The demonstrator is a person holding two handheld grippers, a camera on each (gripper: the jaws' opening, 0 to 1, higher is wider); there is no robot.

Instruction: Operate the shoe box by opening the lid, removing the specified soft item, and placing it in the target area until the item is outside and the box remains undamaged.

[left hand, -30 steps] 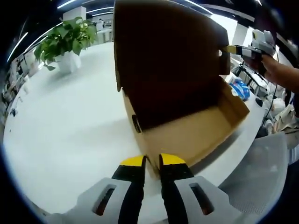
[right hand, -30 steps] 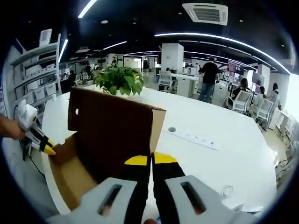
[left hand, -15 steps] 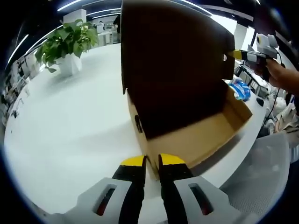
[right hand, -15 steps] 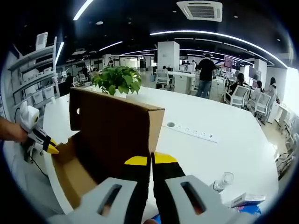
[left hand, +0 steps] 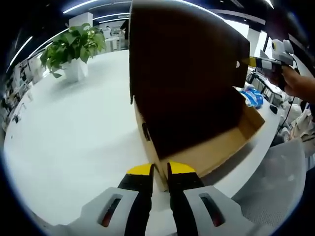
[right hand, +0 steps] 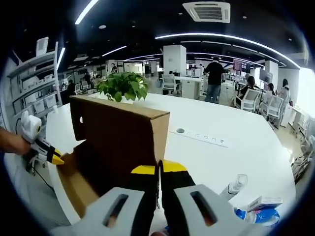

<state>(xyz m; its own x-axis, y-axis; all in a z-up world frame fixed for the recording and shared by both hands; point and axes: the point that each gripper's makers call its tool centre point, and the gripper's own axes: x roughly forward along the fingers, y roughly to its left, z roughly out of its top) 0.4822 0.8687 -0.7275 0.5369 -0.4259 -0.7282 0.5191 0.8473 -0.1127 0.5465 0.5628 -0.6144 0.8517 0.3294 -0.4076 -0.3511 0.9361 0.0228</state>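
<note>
A brown cardboard shoe box (left hand: 216,142) stands on the white table, its lid (left hand: 187,69) swung up nearly upright. My left gripper (left hand: 160,169) is shut on the near corner of the box wall. My right gripper (right hand: 158,169) is shut on the lid's (right hand: 118,132) free edge, and it also appears in the left gripper view as yellow tips (left hand: 253,61) at the lid's top right corner. The left gripper (right hand: 49,156) comes into the right gripper view at the box's (right hand: 74,187) left corner. The visible inside of the box looks bare; the lid hides the rest.
A potted plant (left hand: 71,46) stands at the far side of the white table (left hand: 74,128). A power strip (right hand: 199,137), a small bottle (right hand: 234,186) and blue packets (right hand: 258,211) lie on the table. A grey chair (left hand: 280,182) is at the table's edge. People stand and sit in the background.
The lid has swung a little further up with my right gripper on it. The right gripper view has shifted, bringing the bottle and blue packets into sight. The left gripper holds its place.
</note>
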